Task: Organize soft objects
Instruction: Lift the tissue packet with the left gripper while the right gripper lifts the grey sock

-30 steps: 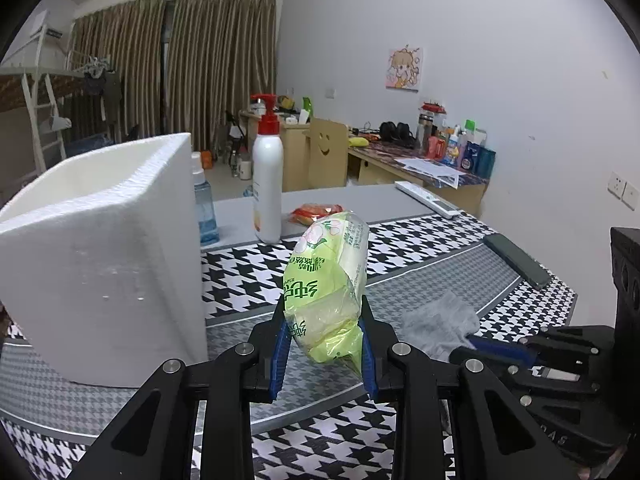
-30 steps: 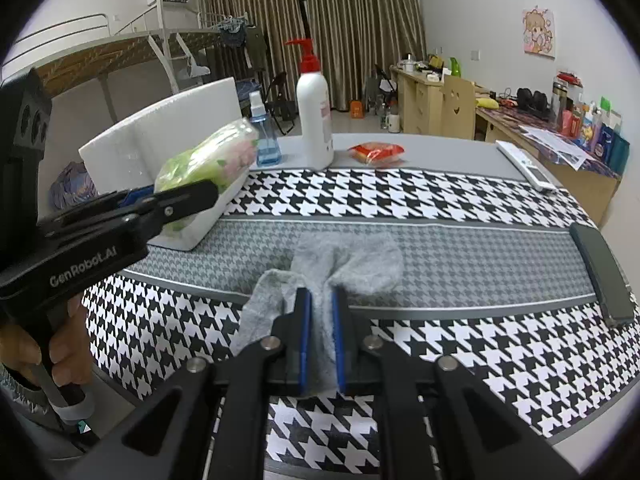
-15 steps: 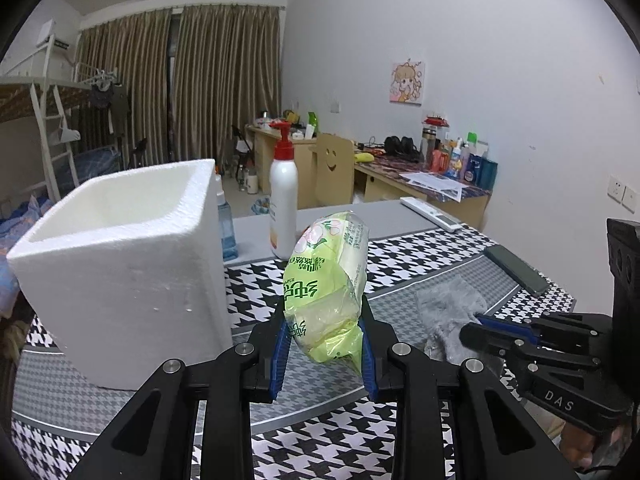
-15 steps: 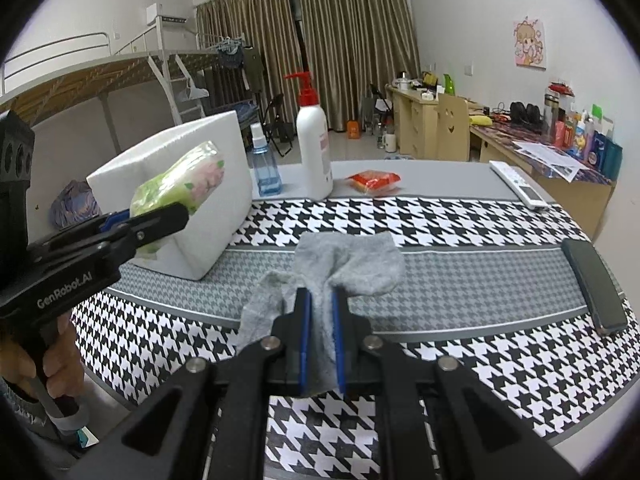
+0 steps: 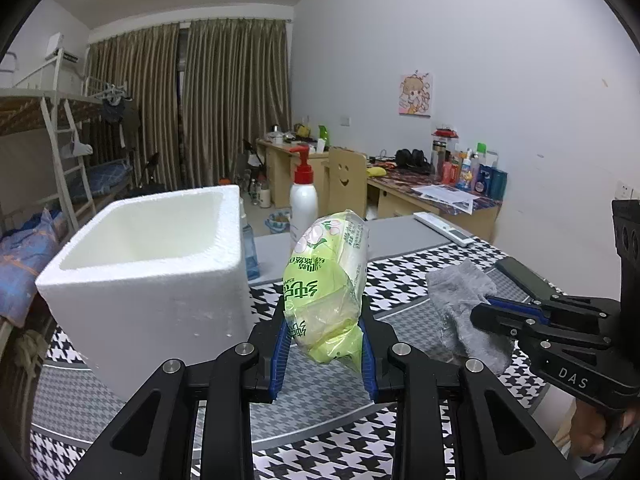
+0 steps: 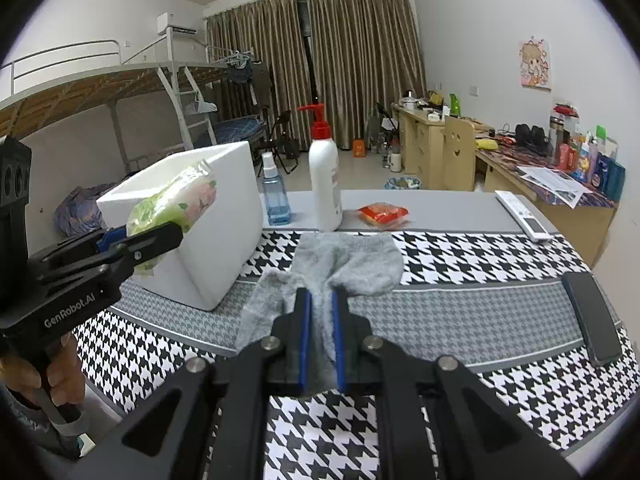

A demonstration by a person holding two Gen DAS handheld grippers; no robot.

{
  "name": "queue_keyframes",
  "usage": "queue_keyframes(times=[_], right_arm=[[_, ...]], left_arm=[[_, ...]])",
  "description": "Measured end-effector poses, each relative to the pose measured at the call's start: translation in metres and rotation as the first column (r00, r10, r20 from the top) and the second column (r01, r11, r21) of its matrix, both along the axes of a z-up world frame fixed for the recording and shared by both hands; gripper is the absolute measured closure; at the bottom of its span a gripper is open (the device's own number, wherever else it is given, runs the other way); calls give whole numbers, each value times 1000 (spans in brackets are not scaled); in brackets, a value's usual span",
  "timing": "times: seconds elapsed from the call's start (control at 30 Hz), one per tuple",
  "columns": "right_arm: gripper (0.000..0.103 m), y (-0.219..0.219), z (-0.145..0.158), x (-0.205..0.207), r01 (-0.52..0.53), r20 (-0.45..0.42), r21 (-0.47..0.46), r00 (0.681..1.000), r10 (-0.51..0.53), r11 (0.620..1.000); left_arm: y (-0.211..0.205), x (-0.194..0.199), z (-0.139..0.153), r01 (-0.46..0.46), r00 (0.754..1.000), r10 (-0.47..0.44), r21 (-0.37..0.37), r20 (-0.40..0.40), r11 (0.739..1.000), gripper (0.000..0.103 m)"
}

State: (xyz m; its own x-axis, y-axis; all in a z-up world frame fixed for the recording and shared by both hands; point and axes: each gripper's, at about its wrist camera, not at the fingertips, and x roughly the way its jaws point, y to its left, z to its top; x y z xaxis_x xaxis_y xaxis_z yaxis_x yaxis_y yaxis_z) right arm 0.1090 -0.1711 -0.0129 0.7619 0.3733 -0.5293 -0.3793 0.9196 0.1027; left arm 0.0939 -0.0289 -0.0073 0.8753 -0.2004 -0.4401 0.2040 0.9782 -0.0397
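Note:
My left gripper [image 5: 322,322] is shut on a green plastic tissue pack [image 5: 326,280] and holds it in the air, just right of a white foam box [image 5: 148,276] with an open top. It also shows in the right wrist view [image 6: 176,204], in front of the box [image 6: 216,236]. My right gripper [image 6: 320,312] is shut on a grey sock [image 6: 344,260], lifted off the houndstooth table mat [image 6: 480,248]. The sock [image 5: 460,300] hangs from it in the left wrist view, right of the pack.
Behind the box stand a blue spray bottle [image 6: 276,196] and a white pump bottle [image 6: 324,184]. An orange packet [image 6: 384,214] and a white remote [image 6: 520,216] lie at the far edge. A black phone [image 6: 592,320] lies on the right.
Both grippers have risen with their loads. The foam box's open top has come into view for the left gripper, and the sock is lifted off the mat.

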Motion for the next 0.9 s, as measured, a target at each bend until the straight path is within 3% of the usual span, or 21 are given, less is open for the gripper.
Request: queue_keyframes(times=[0.9], right_arm=[[89,32,45,13,-48,70,16,996,47,999]], left_arm=[[29,1,40,-68,992,66,18,110,998,72]])
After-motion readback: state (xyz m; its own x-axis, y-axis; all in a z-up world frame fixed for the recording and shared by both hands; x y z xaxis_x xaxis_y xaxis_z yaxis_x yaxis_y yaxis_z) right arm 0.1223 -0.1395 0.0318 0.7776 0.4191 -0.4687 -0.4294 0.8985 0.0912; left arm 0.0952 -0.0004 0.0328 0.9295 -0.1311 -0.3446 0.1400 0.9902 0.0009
